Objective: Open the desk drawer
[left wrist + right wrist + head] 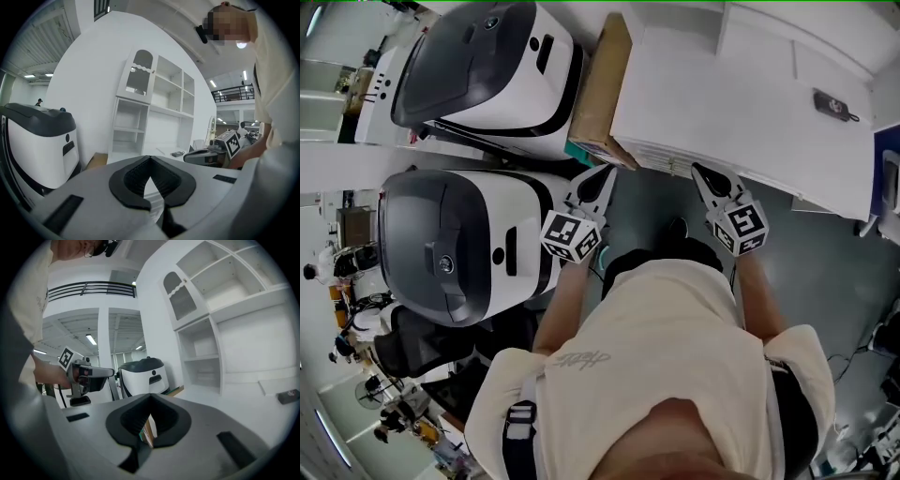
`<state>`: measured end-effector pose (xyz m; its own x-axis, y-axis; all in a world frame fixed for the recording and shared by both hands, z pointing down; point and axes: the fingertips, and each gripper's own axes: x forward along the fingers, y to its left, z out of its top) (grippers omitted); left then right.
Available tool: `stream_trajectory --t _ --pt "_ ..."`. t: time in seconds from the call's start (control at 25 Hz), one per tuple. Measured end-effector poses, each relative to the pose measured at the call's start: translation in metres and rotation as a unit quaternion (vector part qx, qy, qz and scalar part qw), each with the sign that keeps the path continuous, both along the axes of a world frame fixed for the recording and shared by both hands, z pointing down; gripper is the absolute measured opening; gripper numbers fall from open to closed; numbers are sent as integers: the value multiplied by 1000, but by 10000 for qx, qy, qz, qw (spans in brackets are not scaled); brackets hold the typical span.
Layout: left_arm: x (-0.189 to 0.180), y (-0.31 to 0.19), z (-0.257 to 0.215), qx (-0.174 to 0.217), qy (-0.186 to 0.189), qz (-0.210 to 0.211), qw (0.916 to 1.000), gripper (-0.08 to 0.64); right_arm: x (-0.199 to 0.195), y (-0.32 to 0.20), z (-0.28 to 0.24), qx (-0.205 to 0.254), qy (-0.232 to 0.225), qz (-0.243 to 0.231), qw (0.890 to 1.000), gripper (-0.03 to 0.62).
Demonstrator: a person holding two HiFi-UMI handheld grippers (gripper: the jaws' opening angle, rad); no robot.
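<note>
A white desk (741, 112) with a shelf hutch (154, 108) stands ahead of me. Its front edge (661, 155) lies just beyond both grippers, and I cannot make out a drawer front or handle. My left gripper (598, 180) is shut and holds nothing, its tips near the desk's left corner; in its own view the jaws (150, 161) meet at a point. My right gripper (705, 172) is shut too, with nothing in it, close to the desk's front edge. From the right gripper view (150, 399) the left gripper (86, 373) shows off to the side.
A flat cardboard box (602, 89) leans against the desk's left side. Two large white-and-black machines (487, 66) (455, 239) stand to the left. A small dark object (832, 105) lies on the desktop. The floor (656, 202) under the grippers is grey.
</note>
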<state>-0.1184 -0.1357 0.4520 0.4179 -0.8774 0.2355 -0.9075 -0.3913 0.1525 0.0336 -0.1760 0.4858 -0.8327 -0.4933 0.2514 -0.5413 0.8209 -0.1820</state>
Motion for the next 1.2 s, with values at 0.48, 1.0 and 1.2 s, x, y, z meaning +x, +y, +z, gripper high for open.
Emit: stream_trajectory --t 0.48,1.0,1.2 --pt "-18 -32 12 -103 83 -99 9999 0 3 -22 13 -232 118 298 9992 -6" --pt "-18 -57 28 -395 91 592 9974 0 2 -34 64 -923 480 1068 9888 -5" --pt "-20 -62 50 -611 31 747 9953 0 -7 -39 100 -1165 690 1210 9834 -5"
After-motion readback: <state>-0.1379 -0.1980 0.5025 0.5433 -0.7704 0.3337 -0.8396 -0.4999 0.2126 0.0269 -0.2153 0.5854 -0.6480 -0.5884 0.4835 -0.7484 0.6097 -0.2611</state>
